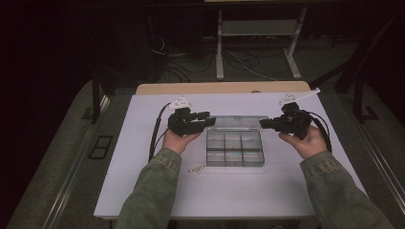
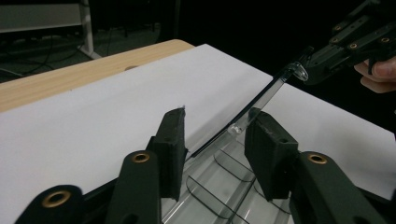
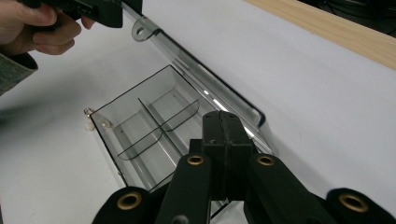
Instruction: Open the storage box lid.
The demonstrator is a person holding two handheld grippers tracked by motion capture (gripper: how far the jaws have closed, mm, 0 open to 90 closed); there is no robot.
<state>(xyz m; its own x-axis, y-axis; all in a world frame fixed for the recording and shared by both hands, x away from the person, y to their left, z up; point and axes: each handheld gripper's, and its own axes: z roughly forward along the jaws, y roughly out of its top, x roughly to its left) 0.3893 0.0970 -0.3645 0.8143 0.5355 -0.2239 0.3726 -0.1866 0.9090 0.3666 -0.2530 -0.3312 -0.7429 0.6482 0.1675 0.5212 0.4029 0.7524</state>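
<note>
On the near part of the white table (image 1: 143, 191), showing a small pale piece (image 1: 197, 169) lying loose just in front of the clear compartment box (image 1: 234, 148), apart from both hands. Farther in, showing that box resting flat at mid-table, its divided compartments uncovered and, as far as can be made out, holding nothing. Behind the compartments, presenting the clear lid (image 1: 239, 121) already swung up off the tray and standing along its far edge, hinged there. At the lid's two ends, working with both tools: bracketing one end with the left gripper (image 2: 217, 116), jaws standing partly apart astride the raised rim, with no telling whether the pads are pressing on it; pinching the other end with the right gripper (image 3: 223, 116), jaws drawn fully together on the thin plastic near the tab. Judging the stage reached: opening apparently done or nearly so, lid being steadied upright; filling or sorting not yet begun, loose piece yet to be collected. Beyond the table, showing a wooden edge (image 1: 219, 88) and dark floor.
</note>
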